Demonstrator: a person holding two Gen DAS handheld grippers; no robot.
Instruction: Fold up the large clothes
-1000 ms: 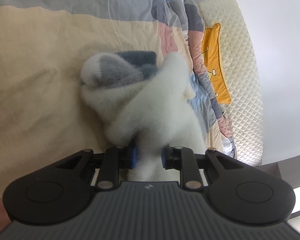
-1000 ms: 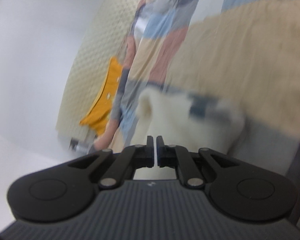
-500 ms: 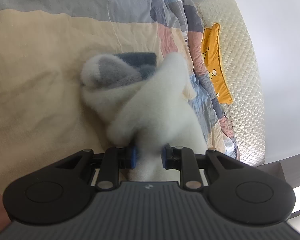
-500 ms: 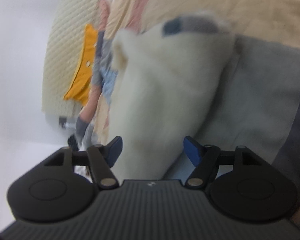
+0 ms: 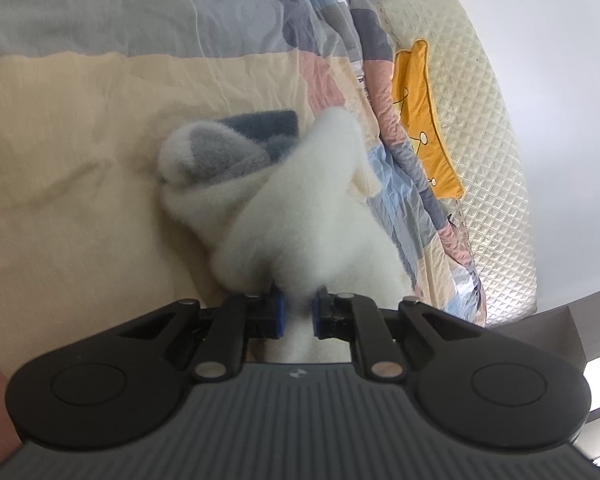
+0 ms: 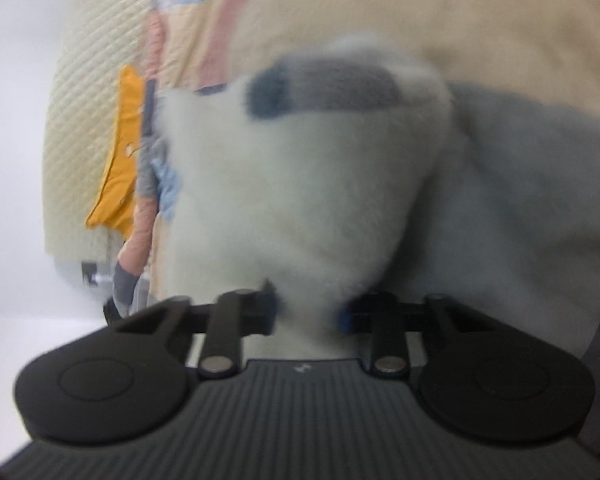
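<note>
A fluffy white garment [image 5: 300, 216] with grey and dark blue patches lies bunched on the bed. My left gripper [image 5: 298, 314] is shut on its near white edge, fabric pinched between the blue pads. In the right wrist view the same garment [image 6: 300, 200] fills the middle, blurred. My right gripper [image 6: 306, 312] has its jaws close around the near edge of the fleece, with fabric between them.
The bed has a cream and grey patchwork quilt [image 5: 80, 140]. A cream quilted headboard [image 5: 488, 152] with a yellow cushion [image 5: 424, 120] stands at the right, against a white wall. The quilt's grey part [image 6: 520, 208] lies right of the garment in the right wrist view.
My right gripper went from shut and empty, to wide open over the garment, to closed on its near edge. My left gripper has kept its hold and barely moved.
</note>
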